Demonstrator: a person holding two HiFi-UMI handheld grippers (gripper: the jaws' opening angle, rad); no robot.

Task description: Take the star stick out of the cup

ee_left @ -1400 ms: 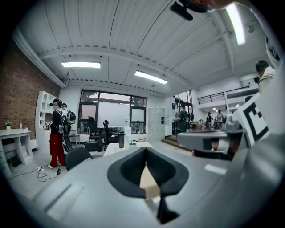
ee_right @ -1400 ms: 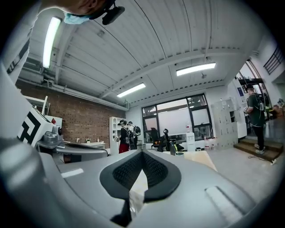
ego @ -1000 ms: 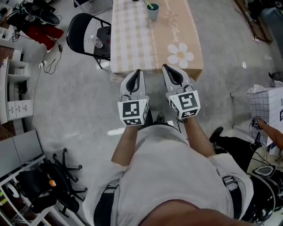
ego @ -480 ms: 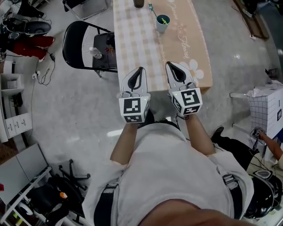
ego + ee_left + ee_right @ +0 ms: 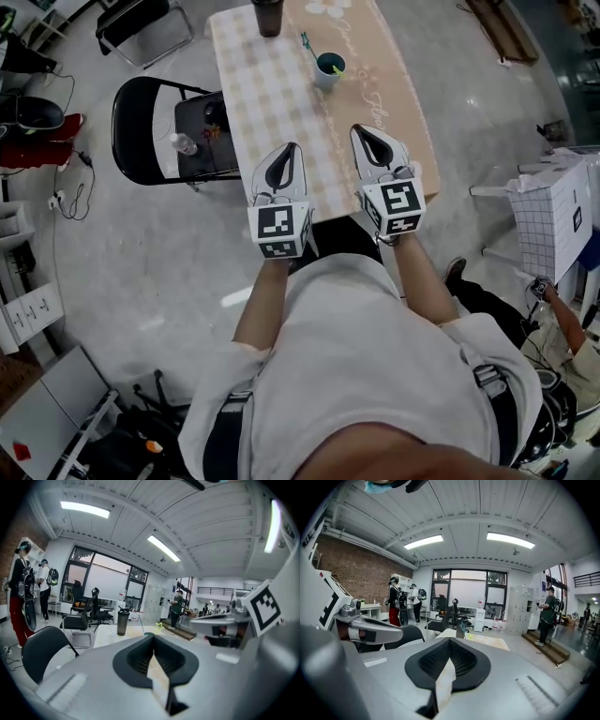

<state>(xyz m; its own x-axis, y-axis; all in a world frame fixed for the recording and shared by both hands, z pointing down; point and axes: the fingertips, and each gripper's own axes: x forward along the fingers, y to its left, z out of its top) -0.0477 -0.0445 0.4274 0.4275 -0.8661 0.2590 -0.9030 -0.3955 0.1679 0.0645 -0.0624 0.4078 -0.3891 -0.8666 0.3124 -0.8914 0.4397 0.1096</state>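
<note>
A pale blue cup (image 5: 329,69) stands on the far half of the cloth-covered table (image 5: 281,103). A thin stick (image 5: 308,47) leans out of the cup to the upper left; a small yellow-green star (image 5: 159,626) shows far ahead in the left gripper view. My left gripper (image 5: 293,148) and right gripper (image 5: 358,130) hang side by side over the table's near end, well short of the cup. Both are shut with nothing between the jaws, as also seen for the left gripper (image 5: 153,637) and the right gripper (image 5: 450,642) in their own views.
A dark tumbler (image 5: 267,15) stands at the table's far end. A black folding chair (image 5: 141,131) with a small bottle (image 5: 184,144) on it sits left of the table. A white gridded box (image 5: 553,216) is at the right. Other people stand in the room's background.
The person has stepped toward the table: the table and cup have slid down the head view, and both shut grippers now reach over its near end.
</note>
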